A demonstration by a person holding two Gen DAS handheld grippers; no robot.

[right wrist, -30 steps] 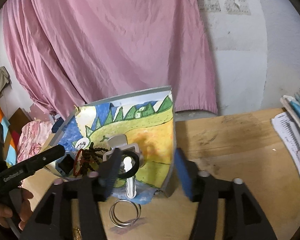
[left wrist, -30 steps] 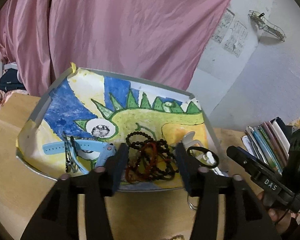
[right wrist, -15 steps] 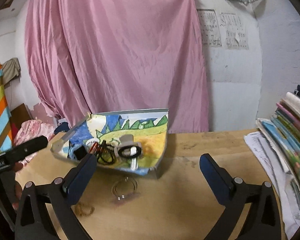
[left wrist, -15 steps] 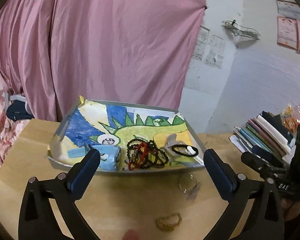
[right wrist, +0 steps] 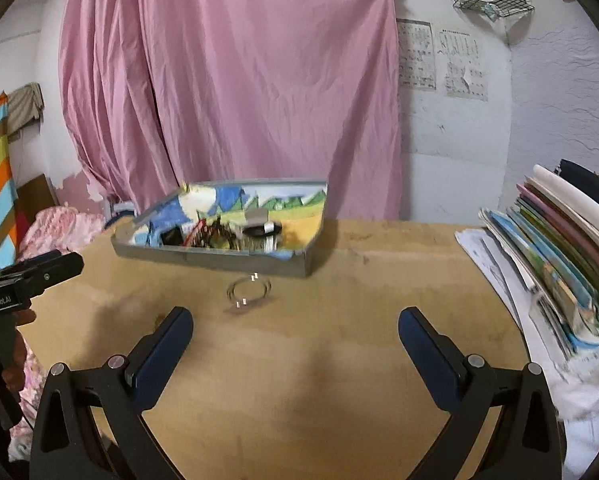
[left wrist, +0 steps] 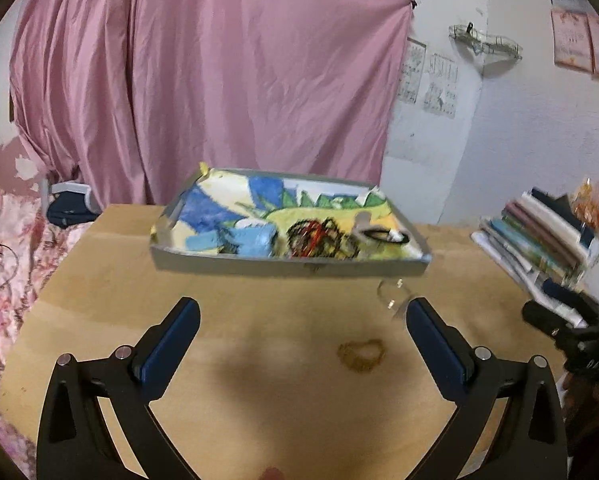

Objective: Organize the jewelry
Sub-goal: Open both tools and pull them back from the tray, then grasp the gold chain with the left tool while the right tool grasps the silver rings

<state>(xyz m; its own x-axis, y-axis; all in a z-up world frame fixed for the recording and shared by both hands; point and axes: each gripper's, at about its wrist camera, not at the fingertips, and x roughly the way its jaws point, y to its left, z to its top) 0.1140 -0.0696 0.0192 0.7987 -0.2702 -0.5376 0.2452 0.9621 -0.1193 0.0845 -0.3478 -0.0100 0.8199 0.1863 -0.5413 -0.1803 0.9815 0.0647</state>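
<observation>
On the wooden worktop (right wrist: 339,360) sits the painted tray (left wrist: 287,266), and it's already carrying a good haul: a tangle of dark and red bead strands (left wrist: 319,238), a pale blue strap piece (left wrist: 243,240), and a black ring on something white (left wrist: 383,235) at the right end. That part looks done. Two pieces are not in yet, though. A thin wire bangle (right wrist: 248,290) lies flat just in front of the tray's near wall, and a small golden bead bracelet (left wrist: 360,355) rests further out on the bare wood, well apart from the tray. Both tools hang back above the worktop, holding nothing. The left tool (left wrist: 299,328) has its jaws spread wide, with the golden bracelet lying between them and nearer the right finger. The right tool (right wrist: 295,336) is just as wide apart, the bangle ahead of it, nearer its left finger. My read: mostly sorted, two stragglers left to lift in.
</observation>
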